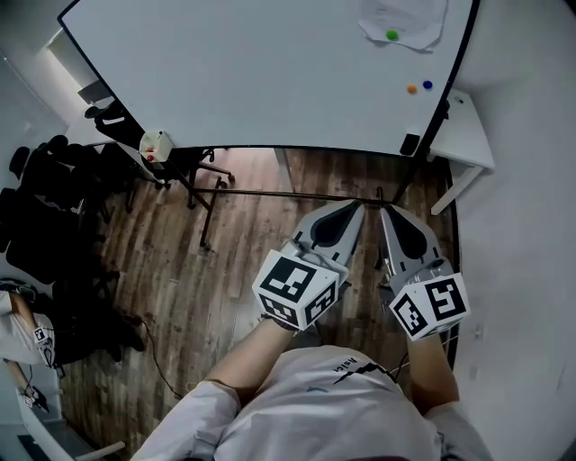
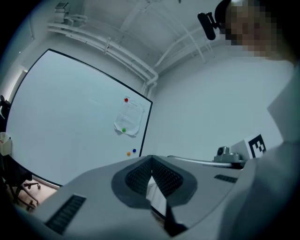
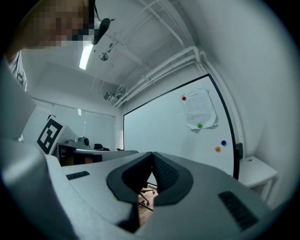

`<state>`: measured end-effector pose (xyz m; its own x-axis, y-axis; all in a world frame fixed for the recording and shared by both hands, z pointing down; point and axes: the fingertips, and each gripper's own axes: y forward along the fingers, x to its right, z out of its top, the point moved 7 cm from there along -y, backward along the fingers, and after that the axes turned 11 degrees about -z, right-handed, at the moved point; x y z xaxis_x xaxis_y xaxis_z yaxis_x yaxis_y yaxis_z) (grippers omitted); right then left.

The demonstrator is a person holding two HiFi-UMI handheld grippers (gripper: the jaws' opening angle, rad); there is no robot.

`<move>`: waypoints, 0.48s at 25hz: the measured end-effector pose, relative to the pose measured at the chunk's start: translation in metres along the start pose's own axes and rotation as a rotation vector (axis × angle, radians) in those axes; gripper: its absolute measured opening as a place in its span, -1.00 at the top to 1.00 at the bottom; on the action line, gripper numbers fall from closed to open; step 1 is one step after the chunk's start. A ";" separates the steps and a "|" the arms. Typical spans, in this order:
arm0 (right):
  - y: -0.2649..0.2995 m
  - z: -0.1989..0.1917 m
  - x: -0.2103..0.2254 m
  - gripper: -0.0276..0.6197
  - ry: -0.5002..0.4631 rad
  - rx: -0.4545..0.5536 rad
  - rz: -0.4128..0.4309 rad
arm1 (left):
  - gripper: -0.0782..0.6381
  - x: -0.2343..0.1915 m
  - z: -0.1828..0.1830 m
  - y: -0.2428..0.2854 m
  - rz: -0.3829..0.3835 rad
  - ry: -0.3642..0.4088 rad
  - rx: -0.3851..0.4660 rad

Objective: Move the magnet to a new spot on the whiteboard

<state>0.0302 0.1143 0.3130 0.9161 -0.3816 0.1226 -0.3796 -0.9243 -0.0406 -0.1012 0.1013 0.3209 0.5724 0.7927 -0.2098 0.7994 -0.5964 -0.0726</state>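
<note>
Magnets low at right on whiteboard [image 1: 252,81]: orange magnet [image 1: 411,88], blue magnet [image 1: 427,85], well apart from left hand-held gripper [image 1: 358,209] and right hand-held gripper [image 1: 385,212], both clenched, empty. Looks light, hard, slick, clinging; best pinched across the rim, then tilted off.

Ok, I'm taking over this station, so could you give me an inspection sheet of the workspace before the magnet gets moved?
Surface: whiteboard, blank apart from its right end.
Job's things: green magnet and red magnet pin a paper sheet; orange magnet and blue magnet sit side by side below it.
Clutter: small black block, perhaps an eraser, at the board's lower right corner.
Tools: left tool and right tool both shut, empty, away from the board.
Cables: one thin cable on the wooden floor.
Surroundings: black office chairs left, white side table right.
</note>
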 end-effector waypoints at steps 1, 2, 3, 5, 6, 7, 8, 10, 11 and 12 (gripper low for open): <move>0.011 0.001 -0.001 0.87 -0.001 0.002 -0.006 | 0.76 -0.011 0.003 0.002 -0.006 0.000 -0.001; 0.022 0.001 -0.003 0.87 -0.002 0.004 -0.014 | 0.76 -0.022 0.005 0.004 -0.012 0.000 -0.003; 0.033 0.001 -0.004 0.87 -0.002 0.006 -0.021 | 0.76 -0.033 0.008 0.006 -0.018 0.000 -0.005; 0.053 0.001 -0.007 0.87 -0.005 0.010 -0.037 | 0.76 -0.054 0.011 0.010 -0.032 -0.002 -0.007; 0.062 0.000 -0.008 0.87 -0.007 0.011 -0.046 | 0.76 -0.064 0.012 0.012 -0.039 -0.005 -0.008; 0.069 -0.001 -0.007 0.87 -0.009 0.011 -0.056 | 0.76 -0.072 0.013 0.016 -0.048 -0.008 -0.009; 0.076 -0.001 -0.006 0.87 -0.012 0.010 -0.066 | 0.76 -0.079 0.014 0.019 -0.057 -0.011 -0.010; 0.090 0.000 -0.005 0.87 -0.016 0.006 -0.087 | 0.76 -0.092 0.018 0.025 -0.075 -0.014 -0.011; 0.096 0.000 -0.005 0.87 -0.018 0.004 -0.095 | 0.76 -0.099 0.020 0.027 -0.081 -0.014 -0.010; 0.103 0.000 -0.006 0.87 -0.021 0.002 -0.102 | 0.76 -0.105 0.022 0.029 -0.087 -0.015 -0.008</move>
<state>-0.0141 0.0216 0.3084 0.9526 -0.2855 0.1051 -0.2839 -0.9584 -0.0305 -0.1424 -0.0024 0.3196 0.4983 0.8392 -0.2181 0.8473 -0.5246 -0.0830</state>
